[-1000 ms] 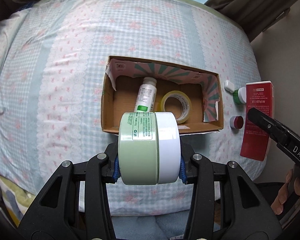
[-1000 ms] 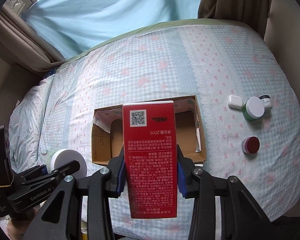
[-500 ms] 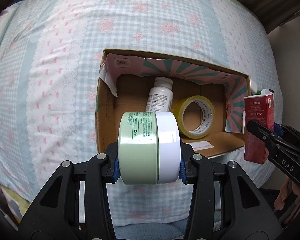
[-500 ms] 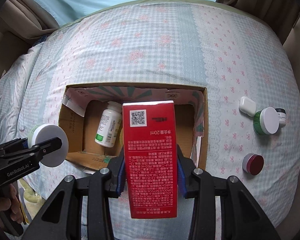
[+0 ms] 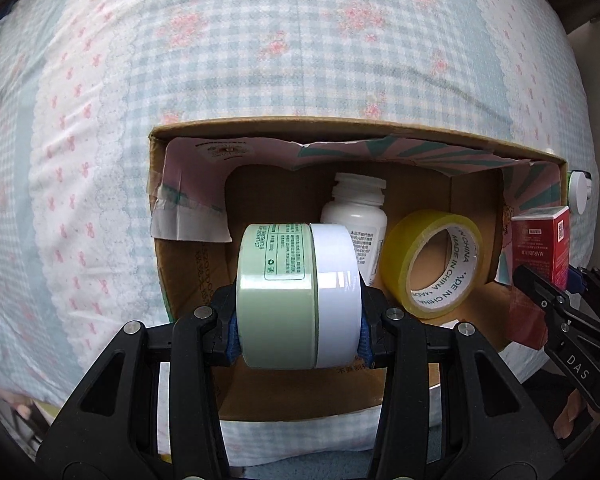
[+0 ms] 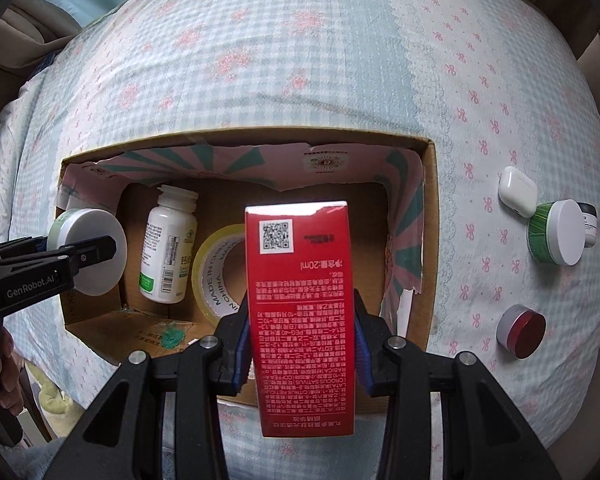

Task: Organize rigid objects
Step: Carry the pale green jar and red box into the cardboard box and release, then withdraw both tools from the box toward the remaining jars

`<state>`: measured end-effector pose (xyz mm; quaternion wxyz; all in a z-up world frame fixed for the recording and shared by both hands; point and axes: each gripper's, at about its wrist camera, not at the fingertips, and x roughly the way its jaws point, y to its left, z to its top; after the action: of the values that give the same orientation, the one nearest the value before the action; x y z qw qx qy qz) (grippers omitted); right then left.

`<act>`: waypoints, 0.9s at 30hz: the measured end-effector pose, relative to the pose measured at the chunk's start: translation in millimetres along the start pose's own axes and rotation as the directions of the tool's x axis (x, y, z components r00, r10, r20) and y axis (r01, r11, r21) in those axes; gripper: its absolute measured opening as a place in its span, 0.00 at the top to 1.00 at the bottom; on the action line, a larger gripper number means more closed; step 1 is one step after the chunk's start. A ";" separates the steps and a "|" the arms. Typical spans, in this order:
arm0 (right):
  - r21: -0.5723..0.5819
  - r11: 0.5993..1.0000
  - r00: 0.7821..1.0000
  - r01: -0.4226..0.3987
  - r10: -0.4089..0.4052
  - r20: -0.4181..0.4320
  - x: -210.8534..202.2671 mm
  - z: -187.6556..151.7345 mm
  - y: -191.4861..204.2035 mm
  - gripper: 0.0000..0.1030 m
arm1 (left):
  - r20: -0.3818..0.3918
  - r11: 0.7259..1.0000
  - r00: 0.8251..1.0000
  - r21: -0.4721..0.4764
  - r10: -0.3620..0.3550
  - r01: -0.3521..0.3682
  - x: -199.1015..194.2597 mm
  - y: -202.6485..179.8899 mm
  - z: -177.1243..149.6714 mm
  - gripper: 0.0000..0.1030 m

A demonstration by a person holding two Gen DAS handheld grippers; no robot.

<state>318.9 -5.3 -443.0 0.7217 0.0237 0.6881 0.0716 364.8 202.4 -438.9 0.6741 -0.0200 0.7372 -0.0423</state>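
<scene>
Left wrist view: left gripper (image 5: 298,322) pinches a pale green jar w/ white lid (image 5: 296,294) by its two flat ends, jar on its side, held over the near-left part of an open cardboard box (image 5: 340,130). Box sits on a bed w/ blue-check floral cover (image 5: 260,52). Inside the box: white pill bottle (image 5: 354,216) lying w/ cap toward the far wall, and a yellow tape roll (image 5: 432,258) just right of it, tilted on edge; whether the two touch can't be told. Torn pink/teal paper lines the inner walls. At right edge, the right gripper (image 5: 540,292) clamps a red carton (image 5: 540,248) by the box's right wall.

Right wrist view: right gripper (image 6: 300,344) is pinching the red carton (image 6: 300,300) by its long sides, QR-code end pointing away, over the box's (image 6: 430,240) centre-right. Pill bottle (image 6: 168,244) and tape roll (image 6: 216,268) lie in the left half of the box floor. Left gripper (image 6: 82,252) w/ green jar (image 6: 86,252) shows at the box's left wall. Outside the box, on the bed (image 6: 300,60) to the right: white earbud case (image 6: 518,192), green jar w/ white lid (image 6: 556,232) on its side, a small dark-capped pot (image 6: 588,220) touching behind it, and a red-lidded tin (image 6: 520,330) nearer, apart from the rest.
</scene>
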 end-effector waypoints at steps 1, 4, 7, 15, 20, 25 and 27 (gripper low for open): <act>0.008 1.000 1.000 0.002 -0.002 -0.006 1.9 2.0 -0.8 0.63 | -0.006 1.000 1.000 0.006 0.006 -0.006 1.7 0.1 3.1 0.62; 0.028 1.000 1.000 0.015 -0.014 -0.024 8.9 6.9 -2.3 0.63 | -0.028 0.999 1.000 0.033 0.010 -0.009 7.3 -2.7 10.1 0.62; 0.038 0.999 1.000 0.013 -0.013 -0.016 13.7 10.5 -1.0 0.55 | -0.004 0.998 1.000 0.063 0.003 -0.003 0.3 -9.8 13.7 0.07; 0.099 0.991 0.996 -0.085 0.088 -0.033 16.4 8.1 -2.2 0.00 | 0.070 0.993 0.997 0.115 0.011 -0.019 -22.3 -22.4 15.3 0.00; 0.083 0.993 0.996 -0.082 0.085 -0.032 10.9 -0.9 1.5 0.00 | 0.095 0.995 0.995 0.093 0.010 -0.019 -36.8 -18.4 6.6 0.00; 0.073 0.994 0.996 -0.087 0.086 0.009 -6.6 -3.8 4.2 0.00 | 0.148 0.996 0.989 0.082 0.022 -0.034 -57.2 -16.9 -10.5 0.00; 0.062 0.994 0.996 -0.088 0.086 0.026 -14.4 -7.8 8.0 0.00 | 0.167 0.997 0.986 0.073 0.024 -0.036 -66.4 -15.5 -19.3 0.00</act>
<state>309.9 0.1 -428.1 0.7246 0.0773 0.6800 0.0809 351.2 193.4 -369.9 0.7339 0.0132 0.6767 -0.0583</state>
